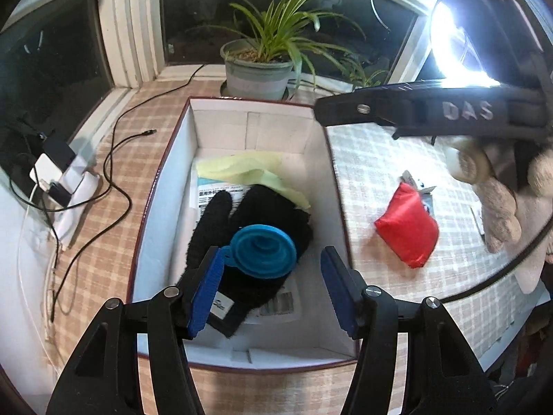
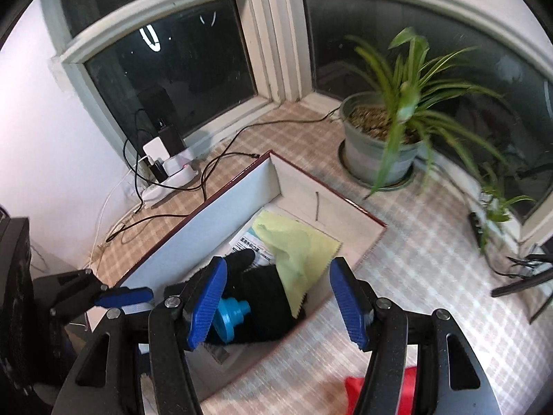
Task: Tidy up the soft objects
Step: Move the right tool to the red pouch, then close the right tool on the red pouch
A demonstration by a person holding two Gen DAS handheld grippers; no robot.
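An open box (image 1: 166, 173) with white walls and a dark red rim stands on the checked cloth. Inside lie a black glove (image 1: 262, 214), a blue collapsible funnel (image 1: 264, 254) on top of it, a pale yellow cloth (image 1: 249, 169) and printed paper. My left gripper (image 1: 273, 290) hangs open above the box's near end, nothing between its blue pads. My right gripper (image 2: 276, 301) is open too, above the box's corner (image 2: 380, 224), empty. A red soft pouch (image 1: 408, 228) lies on the cloth right of the box; the pouch (image 2: 352, 385) shows at the right wrist view's bottom edge.
A potted plant (image 1: 257, 69) stands behind the box by the window. A power strip with chargers (image 1: 65, 180) and black cables (image 1: 117, 173) lie left of the box. A gloved hand (image 1: 501, 200) holds the right gripper's body. A bright lamp (image 1: 449, 45) glares at the upper right.
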